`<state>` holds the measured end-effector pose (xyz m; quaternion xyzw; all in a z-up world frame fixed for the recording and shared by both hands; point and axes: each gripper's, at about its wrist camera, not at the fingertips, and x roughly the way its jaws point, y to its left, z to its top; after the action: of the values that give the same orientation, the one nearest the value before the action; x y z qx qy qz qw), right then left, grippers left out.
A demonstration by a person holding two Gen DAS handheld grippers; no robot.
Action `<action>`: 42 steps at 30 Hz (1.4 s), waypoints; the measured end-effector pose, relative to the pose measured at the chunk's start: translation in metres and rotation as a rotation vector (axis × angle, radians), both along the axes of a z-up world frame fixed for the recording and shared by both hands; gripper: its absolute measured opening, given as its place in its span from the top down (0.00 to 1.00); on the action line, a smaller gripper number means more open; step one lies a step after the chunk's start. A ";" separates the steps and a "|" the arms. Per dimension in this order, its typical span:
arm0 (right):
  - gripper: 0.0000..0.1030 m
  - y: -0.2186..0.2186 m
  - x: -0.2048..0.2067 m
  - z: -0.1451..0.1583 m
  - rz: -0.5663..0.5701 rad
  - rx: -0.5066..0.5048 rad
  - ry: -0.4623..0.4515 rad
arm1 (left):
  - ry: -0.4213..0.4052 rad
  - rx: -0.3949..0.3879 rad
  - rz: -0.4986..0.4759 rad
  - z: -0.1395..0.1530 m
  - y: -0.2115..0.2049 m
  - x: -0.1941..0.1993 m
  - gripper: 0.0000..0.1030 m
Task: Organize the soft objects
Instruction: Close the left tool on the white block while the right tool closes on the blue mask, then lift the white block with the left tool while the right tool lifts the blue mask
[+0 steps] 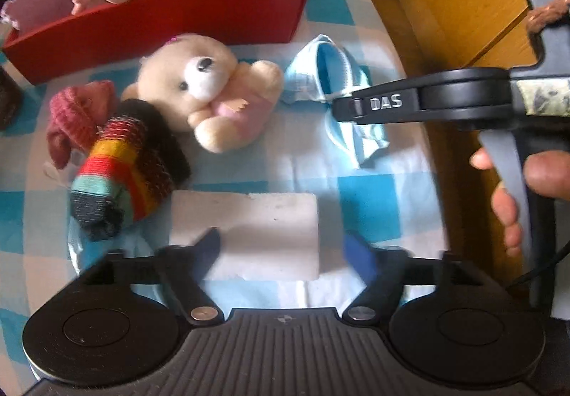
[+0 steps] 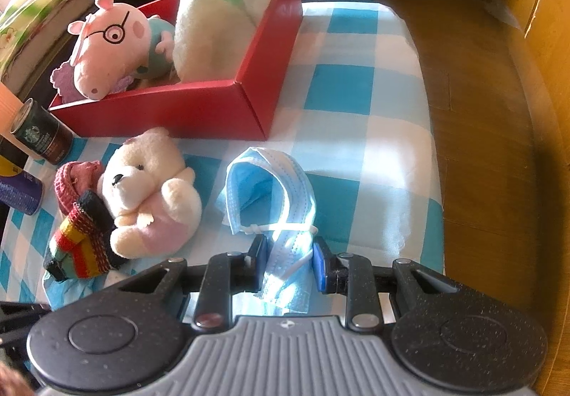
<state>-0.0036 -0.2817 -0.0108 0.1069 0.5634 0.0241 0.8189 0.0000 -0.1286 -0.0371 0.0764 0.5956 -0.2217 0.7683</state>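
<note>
A red box (image 2: 199, 111) holding a pig plush (image 2: 107, 50) and a rolled towel (image 2: 217, 18) is seen on the checked tabletop (image 2: 356, 93). The light, limp face mask (image 2: 270, 189) is pinched by the right gripper (image 2: 288, 255); its thin folds would slip, so the bunched middle is best held. A white block (image 1: 249, 228), shown only by the left wrist, lies between the left gripper's (image 1: 281, 253) wide, empty jaws.

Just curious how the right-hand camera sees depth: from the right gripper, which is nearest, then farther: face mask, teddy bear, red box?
1. Face mask: between the right gripper's fingers, pinched.
2. Teddy bear: ahead, to the left.
3. Red box: farthest, behind the bear.
</note>
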 end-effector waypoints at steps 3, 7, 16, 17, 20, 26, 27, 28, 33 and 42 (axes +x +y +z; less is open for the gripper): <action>0.95 -0.001 0.000 0.000 -0.002 0.005 -0.002 | -0.021 0.025 0.000 -0.001 -0.002 -0.001 0.17; 0.95 -0.001 0.001 -0.001 -0.006 0.012 0.001 | 0.018 0.050 -0.002 -0.013 -0.004 0.004 0.07; 0.95 0.002 0.001 -0.003 0.006 0.016 0.005 | -0.019 0.094 -0.042 -0.023 -0.015 -0.002 0.05; 0.95 0.002 0.001 -0.003 0.007 0.017 0.005 | -0.012 0.082 -0.031 -0.021 -0.012 0.001 0.05; 0.95 0.003 0.001 -0.003 0.008 0.018 0.004 | 0.027 0.036 0.052 -0.016 0.007 0.014 0.05; 0.95 0.002 0.001 -0.004 0.008 0.020 0.003 | 0.106 -0.059 0.045 -0.021 0.011 0.018 0.05; 0.95 0.002 0.001 -0.004 0.009 0.020 0.003 | 0.128 -0.070 0.033 -0.026 0.010 0.017 0.06; 0.95 0.003 0.001 -0.004 0.011 0.019 0.003 | 0.133 -0.056 0.049 -0.030 0.009 0.015 0.10; 0.95 0.003 0.001 -0.005 0.018 0.015 0.004 | 0.049 0.038 0.023 -0.028 -0.002 0.007 0.53; 0.95 0.004 0.001 -0.003 0.018 0.022 -0.005 | 0.092 -0.063 0.077 -0.019 0.012 0.013 0.83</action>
<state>-0.0029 -0.2778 -0.0135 0.1108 0.5619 0.0378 0.8189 0.0128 -0.1164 -0.0561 0.0191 0.6256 -0.2140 0.7500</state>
